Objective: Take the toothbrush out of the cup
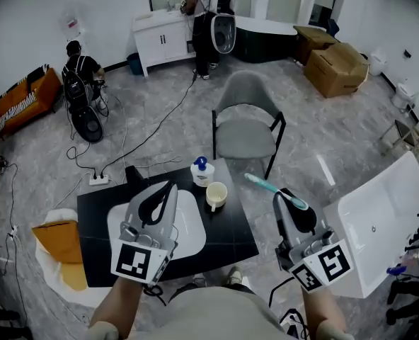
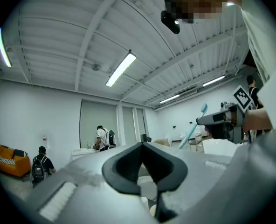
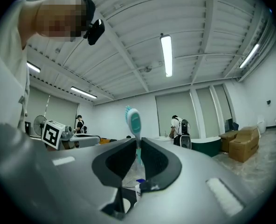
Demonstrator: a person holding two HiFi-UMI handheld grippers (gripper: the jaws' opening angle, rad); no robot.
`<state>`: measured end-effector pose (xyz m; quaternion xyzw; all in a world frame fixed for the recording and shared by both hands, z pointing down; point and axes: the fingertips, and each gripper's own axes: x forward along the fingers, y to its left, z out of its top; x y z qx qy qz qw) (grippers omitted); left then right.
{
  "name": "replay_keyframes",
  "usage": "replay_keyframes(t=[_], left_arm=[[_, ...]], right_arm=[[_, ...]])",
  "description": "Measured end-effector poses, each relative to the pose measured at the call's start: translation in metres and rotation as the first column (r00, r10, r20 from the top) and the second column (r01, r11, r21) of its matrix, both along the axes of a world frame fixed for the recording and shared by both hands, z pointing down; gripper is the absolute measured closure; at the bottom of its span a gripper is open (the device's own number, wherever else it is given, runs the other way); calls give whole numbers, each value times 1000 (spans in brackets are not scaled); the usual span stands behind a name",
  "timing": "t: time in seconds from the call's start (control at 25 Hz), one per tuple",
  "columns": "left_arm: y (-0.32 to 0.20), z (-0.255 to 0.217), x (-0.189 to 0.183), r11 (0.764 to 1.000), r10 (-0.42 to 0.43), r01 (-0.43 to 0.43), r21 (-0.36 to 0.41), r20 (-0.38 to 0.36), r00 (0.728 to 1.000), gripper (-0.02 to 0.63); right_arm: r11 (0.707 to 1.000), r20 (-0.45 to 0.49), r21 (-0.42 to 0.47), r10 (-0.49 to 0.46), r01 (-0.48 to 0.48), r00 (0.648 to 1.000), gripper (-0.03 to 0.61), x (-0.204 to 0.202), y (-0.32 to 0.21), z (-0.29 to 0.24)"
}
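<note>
The right gripper [image 1: 289, 194] had its jaws pinched on the handle of the toothbrush [image 1: 272, 186], and the brush end poked out ahead of them. The toothbrush was already out of the cup [image 1: 216, 195]. It hung in the air to the right of the cup, past the right edge of the black table [image 1: 100, 198]. The left gripper [image 1: 169, 189] floated over the table with its jaws closed together and nothing in them. To finish the job well, the right gripper probably needed to keep its squeeze firm, because it held only the thin handle and the brush could twist or slip. There was open floor under the toothbrush. A chair [image 1: 246, 122] stood behind the table and a big white basin [image 1: 386, 218] sat off to the right, so the safest room for moving looked to be the gap between them. The bottle [image 1: 202, 170] stood just beside the cup, well clear of the brush.
</note>
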<state>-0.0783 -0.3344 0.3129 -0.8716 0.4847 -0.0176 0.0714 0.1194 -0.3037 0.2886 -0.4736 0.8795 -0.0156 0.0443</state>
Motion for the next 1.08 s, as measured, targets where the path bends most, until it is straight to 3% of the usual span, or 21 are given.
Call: replay_keyframes(t=[0.32, 0.56, 1.08], left_arm=[[15, 38, 14, 996, 23, -23, -86, 2, 1000, 612], [13, 52, 12, 994, 12, -9, -110, 27, 1000, 612], [12, 50, 13, 995, 10, -7, -96, 30, 1000, 612]], right_arm=[[997, -31, -75, 18, -21, 999, 546, 6, 14, 41], [996, -46, -93, -5, 1, 999, 546, 0, 12, 45], [997, -43, -76, -22, 19, 999, 546, 0, 6, 42]])
